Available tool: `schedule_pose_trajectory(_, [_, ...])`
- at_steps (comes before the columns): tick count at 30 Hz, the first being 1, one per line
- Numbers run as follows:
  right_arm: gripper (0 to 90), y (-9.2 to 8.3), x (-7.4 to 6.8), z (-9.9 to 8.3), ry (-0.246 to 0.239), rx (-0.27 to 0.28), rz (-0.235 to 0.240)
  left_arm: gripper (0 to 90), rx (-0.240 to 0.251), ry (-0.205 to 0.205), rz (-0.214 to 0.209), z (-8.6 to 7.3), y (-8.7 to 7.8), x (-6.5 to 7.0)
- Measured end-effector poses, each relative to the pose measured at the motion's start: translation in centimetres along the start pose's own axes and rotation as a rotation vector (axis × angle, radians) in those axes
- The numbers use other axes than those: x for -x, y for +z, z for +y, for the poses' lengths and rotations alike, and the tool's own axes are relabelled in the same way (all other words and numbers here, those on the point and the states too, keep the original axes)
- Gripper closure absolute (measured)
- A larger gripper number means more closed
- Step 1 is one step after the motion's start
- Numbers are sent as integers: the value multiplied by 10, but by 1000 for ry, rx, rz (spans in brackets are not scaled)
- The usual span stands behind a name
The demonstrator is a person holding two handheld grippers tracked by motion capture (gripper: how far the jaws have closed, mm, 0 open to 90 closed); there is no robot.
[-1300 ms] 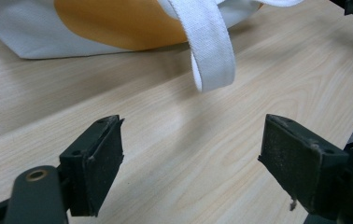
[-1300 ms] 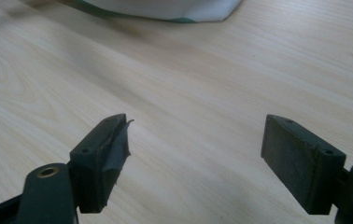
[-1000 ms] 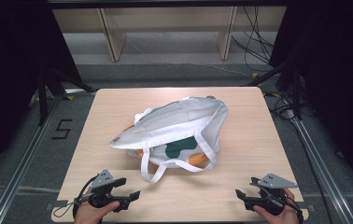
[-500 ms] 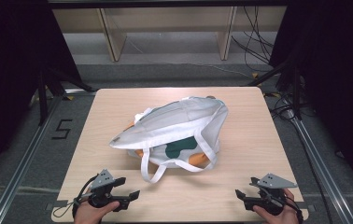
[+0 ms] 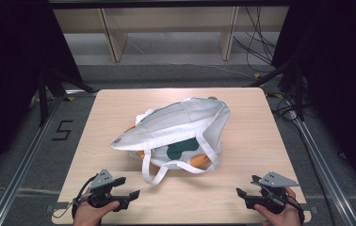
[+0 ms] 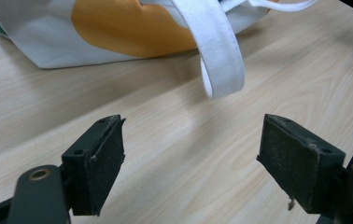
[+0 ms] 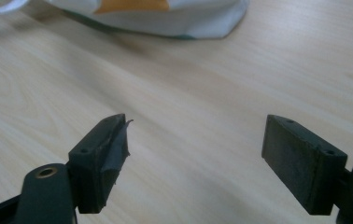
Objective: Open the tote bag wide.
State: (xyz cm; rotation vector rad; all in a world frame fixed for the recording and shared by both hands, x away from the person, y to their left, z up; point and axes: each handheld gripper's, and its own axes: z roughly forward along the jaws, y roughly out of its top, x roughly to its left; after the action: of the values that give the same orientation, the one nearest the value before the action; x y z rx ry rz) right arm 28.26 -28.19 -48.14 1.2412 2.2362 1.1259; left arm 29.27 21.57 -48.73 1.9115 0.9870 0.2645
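The left gripper (image 5: 128,189) sits low at the lower left of the high view, at the near edge of the table (image 5: 261,141), gripped from below by the person's left hand (image 5: 89,214), whose forearm is cut off by the bottom edge. Its jaws stand wide apart and hold nothing; in the left gripper view (image 6: 191,163) bare wood grain shows between the two black pads. The right gripper (image 5: 243,194) mirrors it at the lower right of the high view, held by the right hand (image 5: 279,214), a grey three-cornered plate on top. Its jaws are also spread wide and empty, with plain tabletop between them in the right gripper view (image 7: 195,161). The rubber facing on the jaw at the left of that view looks frayed and peeling at its upper edge.

Well apart from both grippers, a white cloth tote bag (image 5: 181,125) lies on its side in the middle of the table, its upper panel folded to a point toward the left of the frame. Green and orange patches show on the lower panel. One white strap (image 5: 155,172) loops out toward the near edge, nearer the left gripper; in the left gripper view the strap (image 6: 221,60) hangs at the upper centre, above the jaws, with an orange patch behind it. In the right gripper view the bag (image 7: 174,18) is cut off by the top edge. What the bag holds is hidden.
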Motion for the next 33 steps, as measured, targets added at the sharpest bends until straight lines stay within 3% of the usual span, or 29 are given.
schedule_pose_trajectory(2, [246,-1,0,6,6,16,7,242,-3,-4,10,4,-2,-3])
schedule_pose_trajectory(3, [257,-1,4,9,-34,28,-1,251,11,-26,18,6,-3,-3])
schedule_pose_trajectory(4, [260,-2,2,12,-22,21,-1,268,16,-26,20,8,-4,-4])
schedule_pose_trajectory(5, [261,-3,5,16,-51,32,-2,312,25,-18,17,11,-5,-4])
schedule_pose_trajectory(6, [264,-4,3,20,-33,27,-9,336,24,-4,24,14,-6,-5])
schedule_pose_trajectory(8, [264,-4,6,31,-80,48,-6,373,34,13,26,20,-7,-6])
schedule_pose_trajectory(11, [261,-5,2,49,-58,75,12,466,45,28,19,30,-7,-6])
schedule_pose_trajectory(12, [274,-5,3,56,-94,90,11,497,48,58,10,35,-7,-7])
schedule_pose_trajectory(13, [315,-6,1,62,-92,97,22,516,53,49,21,39,-7,-5])
schedule_pose_trajectory(14, [373,-7,0,69,-120,116,29,565,51,76,16,44,-8,-7])
schedule_pose_trajectory(15, [416,-8,0,76,-161,134,37,599,51,76,16,44,-8,-7])
schedule_pose_trajectory(16, [461,-10,-3,82,-149,131,42,631,60,68,7,54,-8,-6])
schedule_pose_trajectory(17, [522,-11,-4,88,-155,128,39,677,66,85,-1,59,-9,-7])
schedule_pose_trajectory(18, [576,-12,-3,95,-185,153,39,718,72,102,2,65,-9,-8])
schedule_pose_trajectory(19, [635,-15,-6,99,-158,138,47,760,74,119,0,71,-9,-9])
schedule_pose_trajectory(20, [693,-15,-3,106,-209,176,38,788,83,125,-2,76,-10,-9])
schedule_pose_trajectory(23, [817,-17,-5,122,-224,189,65,855,90,139,16,92,-10,-14])
schedule_pose_trajectory(24, [842,-15,-4,128,-248,217,63,869,91,148,26,97,-10,-16])
schedule_pose_trajectory(28, [899,-9,-5,152,-261,214,92,887,95,158,39,117,-5,-24])
schedule_pose_trajectory(33, [900,-3,-13,182,-283,228,107,888,89,152,50,132,2,-31])
